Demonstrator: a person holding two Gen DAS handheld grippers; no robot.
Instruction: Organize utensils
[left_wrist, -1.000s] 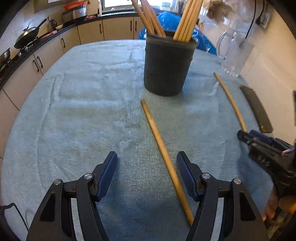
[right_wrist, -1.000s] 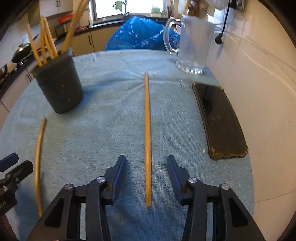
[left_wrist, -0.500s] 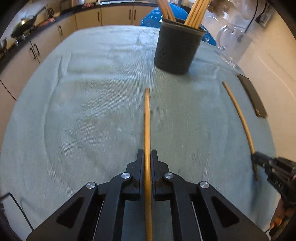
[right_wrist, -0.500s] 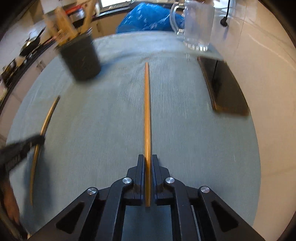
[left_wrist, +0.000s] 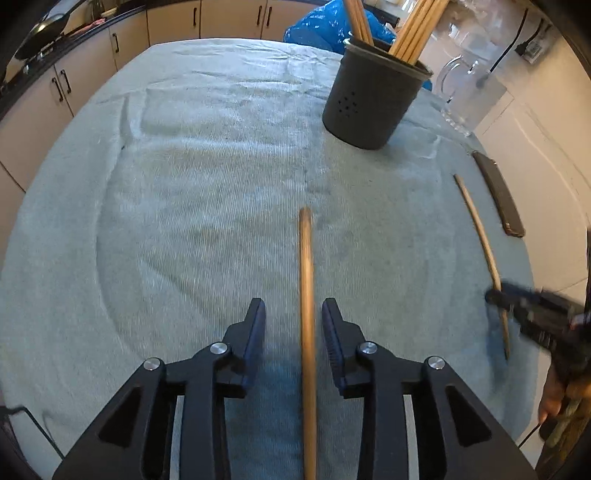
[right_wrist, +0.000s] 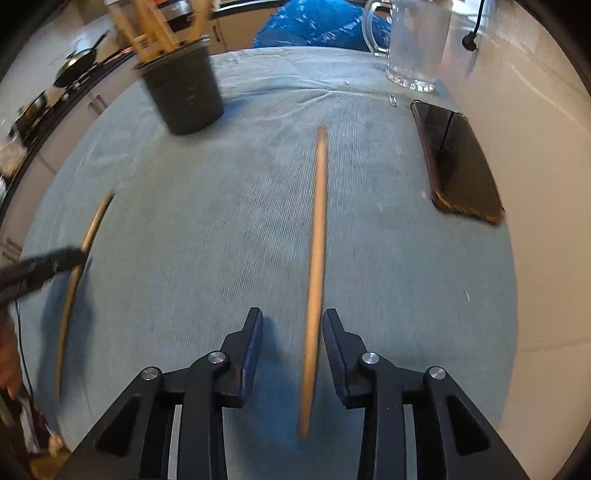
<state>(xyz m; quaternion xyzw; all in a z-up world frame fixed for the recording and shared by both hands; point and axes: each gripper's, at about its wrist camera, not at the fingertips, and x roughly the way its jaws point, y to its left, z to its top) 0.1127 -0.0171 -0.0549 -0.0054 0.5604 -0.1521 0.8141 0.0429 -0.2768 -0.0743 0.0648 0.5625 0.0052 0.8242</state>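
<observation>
A dark round holder (left_wrist: 373, 99) with several wooden chopsticks stands at the back of the cloth-covered table; it also shows in the right wrist view (right_wrist: 183, 96). My left gripper (left_wrist: 293, 314) is open, with a wooden chopstick (left_wrist: 306, 314) lying between its jaws, closer to the right jaw. My right gripper (right_wrist: 291, 325) is open too, with a second chopstick (right_wrist: 317, 258) between its jaws, close to the right one. Each gripper shows at the edge of the other's view, the right gripper (left_wrist: 495, 295) and the left gripper (right_wrist: 79, 253).
A light blue cloth (left_wrist: 207, 177) covers the table. A black phone (right_wrist: 454, 162) lies at the right by the white wall. A glass jug (right_wrist: 413, 44) stands at the back right. A blue bag (right_wrist: 317, 26) sits behind the table. Kitchen cabinets run along the left.
One second ago both grippers were open, half a second ago each was shut on its chopstick, and now both are open again. Both views have shifted a little.
</observation>
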